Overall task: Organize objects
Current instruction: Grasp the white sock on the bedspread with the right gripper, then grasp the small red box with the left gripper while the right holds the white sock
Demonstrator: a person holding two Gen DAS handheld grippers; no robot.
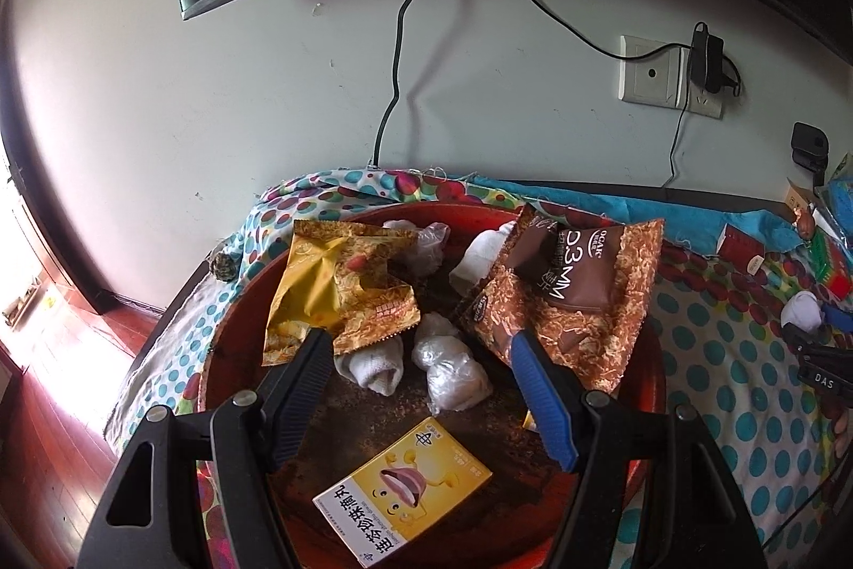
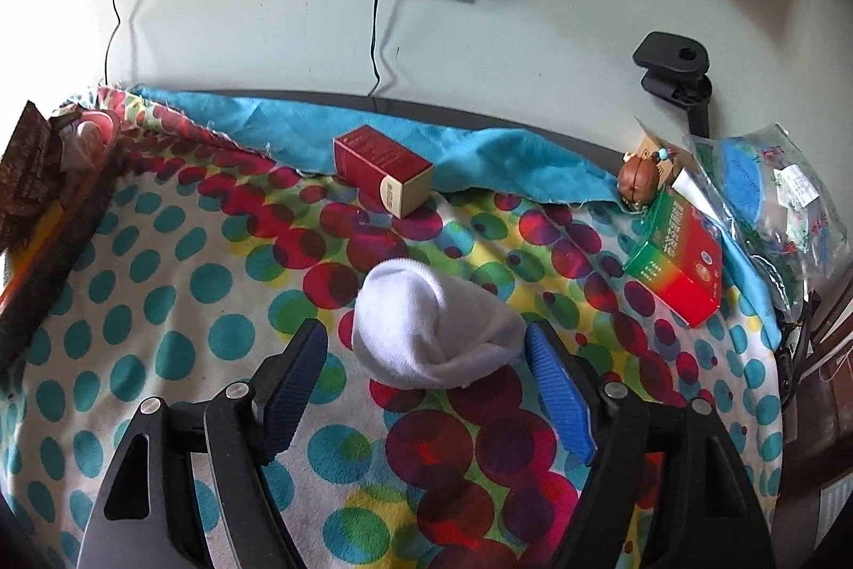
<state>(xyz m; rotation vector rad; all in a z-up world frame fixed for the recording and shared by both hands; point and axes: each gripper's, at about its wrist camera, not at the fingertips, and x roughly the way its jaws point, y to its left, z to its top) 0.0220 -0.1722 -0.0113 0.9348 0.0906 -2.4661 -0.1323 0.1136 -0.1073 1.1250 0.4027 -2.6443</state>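
The sock, a white rolled-up ball, lies on the spotted cloth at the centre of the right wrist view, between the fingers of the right gripper. The jaws stand fairly wide: the left pad is clear of the sock, while the right pad looks to be just at its edge, with no squeeze showing. I judge the sock free on the cloth, not gripped.

It should handle as a light, soft, springy bundle that squashes under the pads and will not slip or break. The best hold is probably across the thick rounded middle, not the loose folded lip at the lower edge, which could unroll.

In the left wrist view the left gripper hangs open and empty over a round red tray in the lower centre. The tray's worn, dark floor holds crinkly foil snack bags, one yellow, one brown, more white socks, some soft bundles in clear film, and a stiff yellow carton.

On the cloth in the right wrist view, a dark red box sits upper centre, and a red-and-green box at the right edge.
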